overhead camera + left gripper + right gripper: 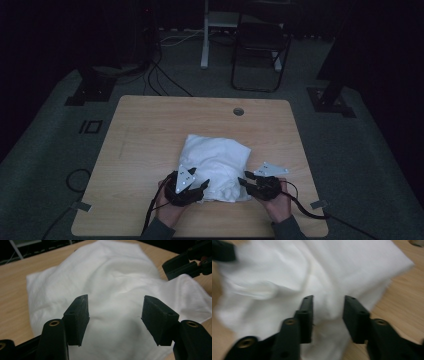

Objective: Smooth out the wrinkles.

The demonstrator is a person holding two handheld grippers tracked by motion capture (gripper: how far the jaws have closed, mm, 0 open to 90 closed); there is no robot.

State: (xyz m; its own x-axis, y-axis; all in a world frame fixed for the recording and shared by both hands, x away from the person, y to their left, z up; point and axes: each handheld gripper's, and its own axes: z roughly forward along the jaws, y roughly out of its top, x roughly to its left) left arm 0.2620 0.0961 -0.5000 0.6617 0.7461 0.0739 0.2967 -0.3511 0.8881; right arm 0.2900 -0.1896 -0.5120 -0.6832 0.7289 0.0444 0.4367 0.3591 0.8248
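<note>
Both claws, left [204, 186] and right [243, 181], gape unclenched at the white cloth's [215, 161] near edge; next, pinch a fold

Both grippers, left [204, 185] and right [243, 179], flank the white cloth [216, 160] on the table [150, 130].

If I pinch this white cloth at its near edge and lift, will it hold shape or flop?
Probably flop: the white cloth lies rumpled in soft folds, so the rest would likely drape and trail. It looks thin and light. On the smooth wooden table, a push would likely bunch it rather than slide it whole.
</note>
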